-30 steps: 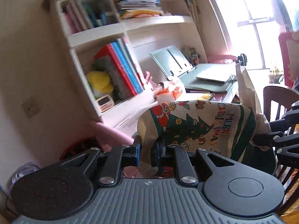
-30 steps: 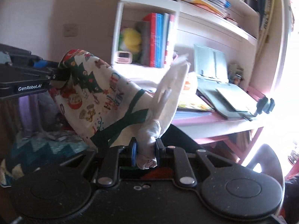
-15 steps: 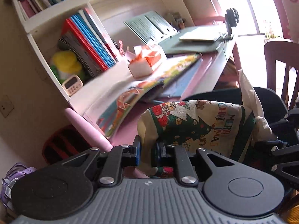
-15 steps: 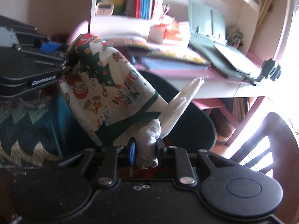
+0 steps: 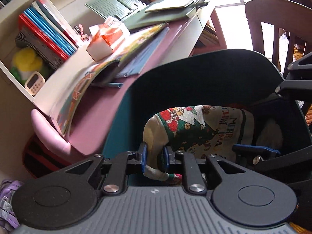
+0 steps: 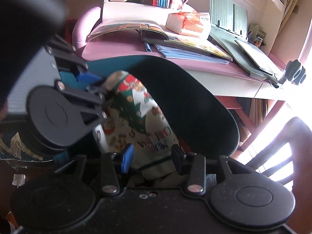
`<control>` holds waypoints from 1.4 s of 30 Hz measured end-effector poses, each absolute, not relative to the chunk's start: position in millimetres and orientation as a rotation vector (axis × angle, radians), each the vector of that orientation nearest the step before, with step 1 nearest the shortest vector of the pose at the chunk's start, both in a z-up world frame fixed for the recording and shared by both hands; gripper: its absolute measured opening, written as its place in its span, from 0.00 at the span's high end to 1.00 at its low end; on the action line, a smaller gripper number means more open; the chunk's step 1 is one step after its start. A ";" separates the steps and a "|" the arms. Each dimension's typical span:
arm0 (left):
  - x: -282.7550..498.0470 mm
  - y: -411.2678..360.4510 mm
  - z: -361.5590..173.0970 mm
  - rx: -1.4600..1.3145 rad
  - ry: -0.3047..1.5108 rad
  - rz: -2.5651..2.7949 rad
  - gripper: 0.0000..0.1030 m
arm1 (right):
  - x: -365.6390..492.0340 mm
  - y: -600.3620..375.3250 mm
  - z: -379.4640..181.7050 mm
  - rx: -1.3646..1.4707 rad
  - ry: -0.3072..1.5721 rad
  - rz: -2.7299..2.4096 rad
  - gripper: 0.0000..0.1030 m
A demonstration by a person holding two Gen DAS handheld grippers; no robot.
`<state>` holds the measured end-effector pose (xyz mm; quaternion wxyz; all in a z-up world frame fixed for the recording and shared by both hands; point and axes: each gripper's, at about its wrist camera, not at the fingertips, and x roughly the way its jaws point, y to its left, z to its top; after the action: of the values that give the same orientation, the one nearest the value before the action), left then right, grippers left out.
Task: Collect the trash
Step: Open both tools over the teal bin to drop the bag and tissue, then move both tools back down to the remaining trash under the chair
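Observation:
A crumpled Christmas-print paper bag [image 5: 197,130] hangs inside the mouth of a dark teal bin [image 5: 175,74]. My left gripper [image 5: 155,157] is shut on the bag's twisted end. My right gripper [image 6: 151,156] has its jaws spread apart around the bag's other end [image 6: 136,120], no longer pinching it. In the left wrist view the right gripper [image 5: 259,152] shows at the right, down in the bin. In the right wrist view the left gripper [image 6: 93,89] shows at the left over the bin's rim [image 6: 214,101].
A pink desk [image 6: 117,48] behind the bin carries an open picture book [image 6: 136,27], blue folders, an orange-and-white tissue box [image 6: 187,22] and a green stand. Shelves hold books and a timer [image 5: 34,82]. A wooden chair [image 5: 276,15] stands at the right.
Both grippers lowered the bag from above the desk down into the bin. The right gripper opened and let go of the bag's white end.

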<state>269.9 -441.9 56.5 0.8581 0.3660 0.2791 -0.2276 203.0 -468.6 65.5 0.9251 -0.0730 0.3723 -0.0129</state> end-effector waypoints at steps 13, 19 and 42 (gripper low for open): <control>261.6 -396.3 88.5 0.480 0.698 -0.534 0.65 | 169.0 -465.7 96.1 -0.076 0.686 -0.005 0.48; 234.8 -351.5 116.7 0.420 0.629 -0.534 0.38 | 146.1 -441.4 117.0 -0.062 0.632 0.042 0.45; 148.7 -115.5 128.0 0.289 0.592 -0.353 0.30 | 115.2 -256.1 127.1 -0.105 0.572 0.398 0.41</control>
<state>148.7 -115.5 128.0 0.9310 0.1413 0.2890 -0.1724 115.2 -256.1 127.1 0.9386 -0.0514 0.2802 0.1948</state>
